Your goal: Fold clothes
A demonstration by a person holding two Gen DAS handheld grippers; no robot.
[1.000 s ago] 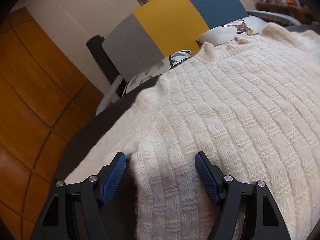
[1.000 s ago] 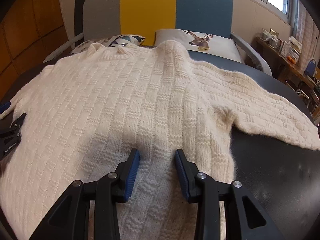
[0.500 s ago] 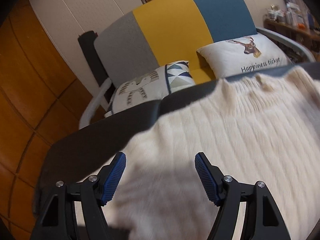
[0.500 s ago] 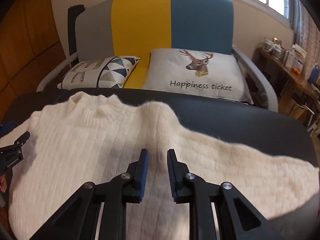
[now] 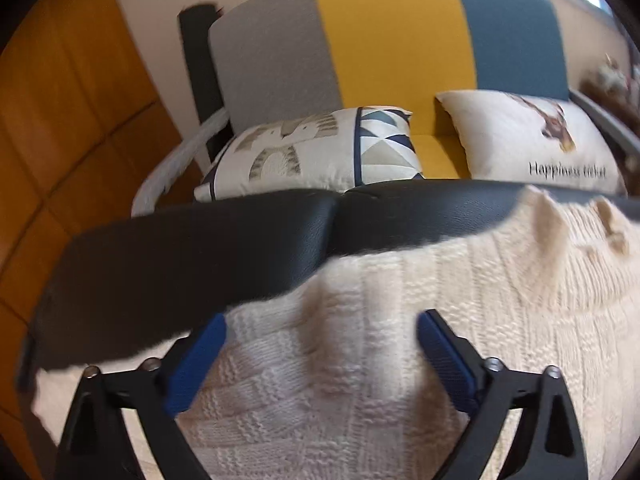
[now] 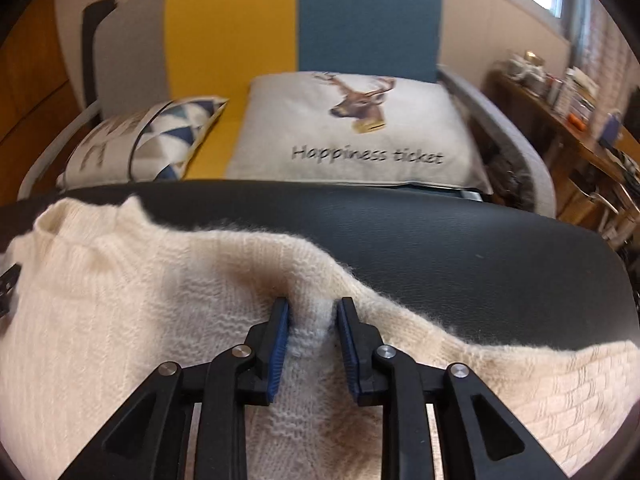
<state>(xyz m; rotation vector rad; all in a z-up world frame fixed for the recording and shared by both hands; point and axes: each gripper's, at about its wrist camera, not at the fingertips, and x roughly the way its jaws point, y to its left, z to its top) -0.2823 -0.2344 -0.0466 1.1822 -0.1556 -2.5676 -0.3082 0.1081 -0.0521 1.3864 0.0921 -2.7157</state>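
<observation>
Cream knit sweater (image 6: 132, 312) spread on black surface, collar at far edge, small ridge bunched.

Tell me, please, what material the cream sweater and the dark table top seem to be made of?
The sweater: probably wool or a wool-like yarn, matte and fuzzy, with knit ribs and stray fibres along its edge. The table top: likely leather or faux leather, with fine grain and soft sheen.

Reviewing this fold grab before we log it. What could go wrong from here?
1. The right gripper pinches only a narrow ridge of the sweater; the loose fuzzy knit may slip out.
2. The left gripper stands wide open around a bump of knit, so a lift now would likely be one-sided and skew the fold.
</observation>
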